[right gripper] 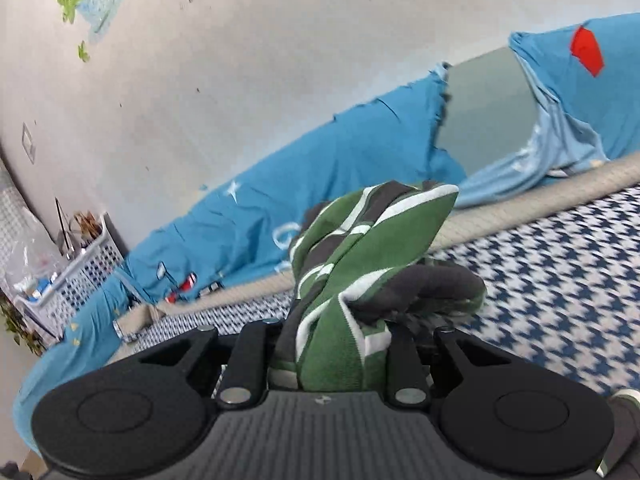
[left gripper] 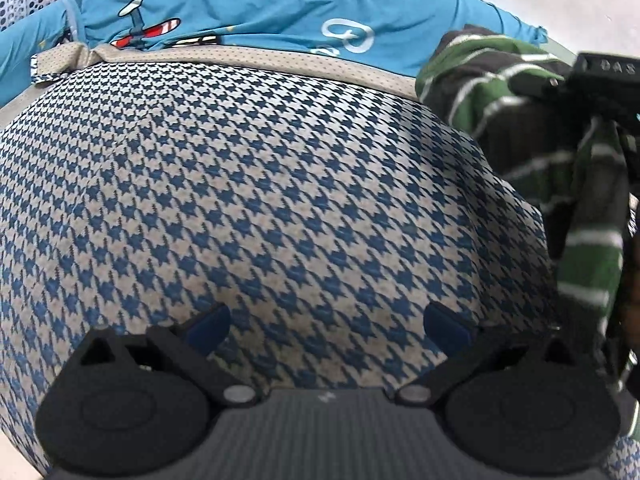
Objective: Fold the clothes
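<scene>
A green garment with white and dark grey stripes (right gripper: 352, 264) is bunched up and lifted above the houndstooth mat (right gripper: 560, 264). My right gripper (right gripper: 332, 344) is shut on it, the cloth wedged between its black fingers. In the left wrist view the same garment (left gripper: 520, 128) hangs at the right edge, with the other gripper's black body behind it. My left gripper (left gripper: 326, 332) hovers open just above the blue-and-white houndstooth mat (left gripper: 260, 200), its blue fingertips (left gripper: 208, 328) wide apart with nothing between them.
A bright blue printed sheet (left gripper: 260, 4) lies bunched along the wall past the mat's beige border (left gripper: 280, 62). A white perforated basket (right gripper: 80, 276) with clutter stands at the far left beside a plant. A grey panel (right gripper: 488, 112) shows between the blue folds.
</scene>
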Action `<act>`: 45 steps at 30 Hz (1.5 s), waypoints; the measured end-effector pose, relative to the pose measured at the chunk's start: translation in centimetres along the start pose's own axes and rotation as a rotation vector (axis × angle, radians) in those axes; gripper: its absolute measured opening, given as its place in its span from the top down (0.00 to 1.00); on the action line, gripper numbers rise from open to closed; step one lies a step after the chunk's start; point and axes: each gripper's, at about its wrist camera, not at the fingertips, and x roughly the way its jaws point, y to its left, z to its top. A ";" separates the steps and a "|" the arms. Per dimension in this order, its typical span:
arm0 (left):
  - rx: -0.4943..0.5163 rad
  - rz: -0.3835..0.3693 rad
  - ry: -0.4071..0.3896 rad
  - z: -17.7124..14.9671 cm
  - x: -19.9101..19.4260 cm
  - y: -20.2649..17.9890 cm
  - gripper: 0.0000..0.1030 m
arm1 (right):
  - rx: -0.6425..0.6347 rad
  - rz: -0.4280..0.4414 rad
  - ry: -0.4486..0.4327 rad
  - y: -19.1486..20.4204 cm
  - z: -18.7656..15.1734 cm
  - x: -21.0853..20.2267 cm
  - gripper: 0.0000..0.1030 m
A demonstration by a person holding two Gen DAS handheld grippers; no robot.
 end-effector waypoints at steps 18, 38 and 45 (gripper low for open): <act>0.000 0.008 0.023 0.2 0.3 -0.7 0.00 | -0.047 -0.102 0.055 -1.0 -0.2 2.3 0.33; 0.078 -0.102 -0.036 -0.6 -1.5 -3.4 0.00 | -0.206 -0.107 0.112 -2.9 -0.3 -6.5 0.33; 0.130 -0.121 -0.072 -0.8 -1.6 -4.9 0.00 | -0.263 -0.037 0.187 -2.9 -1.6 -7.9 0.33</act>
